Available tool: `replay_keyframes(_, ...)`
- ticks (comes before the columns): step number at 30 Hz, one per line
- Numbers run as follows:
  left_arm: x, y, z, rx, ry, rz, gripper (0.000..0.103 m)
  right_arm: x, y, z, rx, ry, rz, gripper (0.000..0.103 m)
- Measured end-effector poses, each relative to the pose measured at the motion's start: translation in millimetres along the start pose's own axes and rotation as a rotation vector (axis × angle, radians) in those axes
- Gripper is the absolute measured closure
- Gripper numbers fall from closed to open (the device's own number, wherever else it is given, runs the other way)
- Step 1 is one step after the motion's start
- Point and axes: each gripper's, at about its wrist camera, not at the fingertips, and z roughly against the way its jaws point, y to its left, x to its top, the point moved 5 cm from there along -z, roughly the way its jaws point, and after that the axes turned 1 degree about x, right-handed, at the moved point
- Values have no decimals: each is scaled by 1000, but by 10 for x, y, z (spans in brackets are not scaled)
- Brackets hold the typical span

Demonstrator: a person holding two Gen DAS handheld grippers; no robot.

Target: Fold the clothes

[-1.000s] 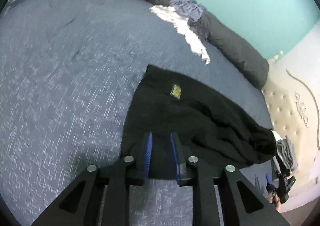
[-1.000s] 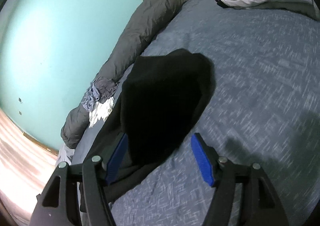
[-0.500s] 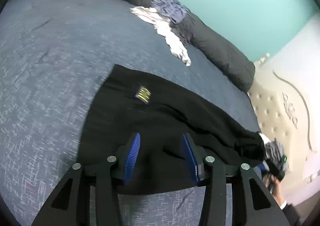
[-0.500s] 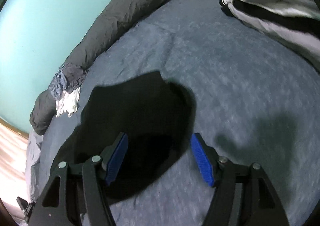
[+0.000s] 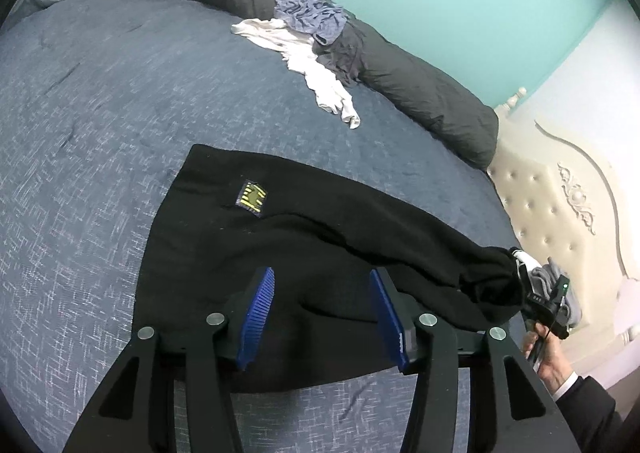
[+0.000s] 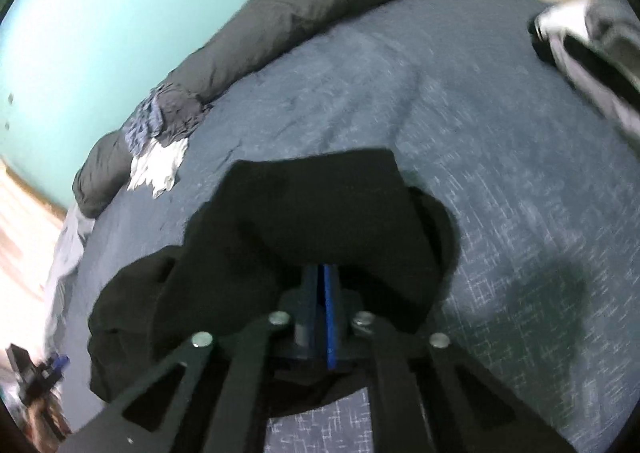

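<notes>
Matt black cloth garment [image 5: 320,229] on woven bedspread [image 5: 100,101].

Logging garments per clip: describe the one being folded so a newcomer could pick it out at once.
Start at the blue-grey bed cover. The black garment lies spread on its near side, one end pinched in the right gripper, while the left gripper hovers open over it. Unlike the white cloth and crumpled blue cloth by the rolled grey duvet, it is black with a small yellow patch.

1 black garment [image 5: 304,237], 1 white cloth [image 5: 316,73], 1 blue-grey cloth [image 5: 308,13], 1 grey duvet roll [image 5: 420,81], 2 grippers: left [image 5: 322,313], right [image 6: 320,305], 1 clothes stack [image 6: 592,53]
</notes>
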Motion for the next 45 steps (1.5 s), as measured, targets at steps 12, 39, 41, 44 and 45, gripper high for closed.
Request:
replay_keyframes(12,-49,-277,84,-40,-9,6,49,255,15,590,63,-24,6,80)
replay_keyframes(39,-96,-344,-6,-34,20,-50,47,165,-46,283,-20,-101,70,94)
replay_keyframes(41,-71,-369,53,-38,10,-50,47,202,21,445,-14,-130,89,95)
replay_keyframes(44,-25,-412,148,-51,-8,-44,47,244,115,732,-8,-171,112,95)
replay_keyframes(45,-13,-429,178,-57,-13,-41,47,234,138,896,-9,-184,112,95)
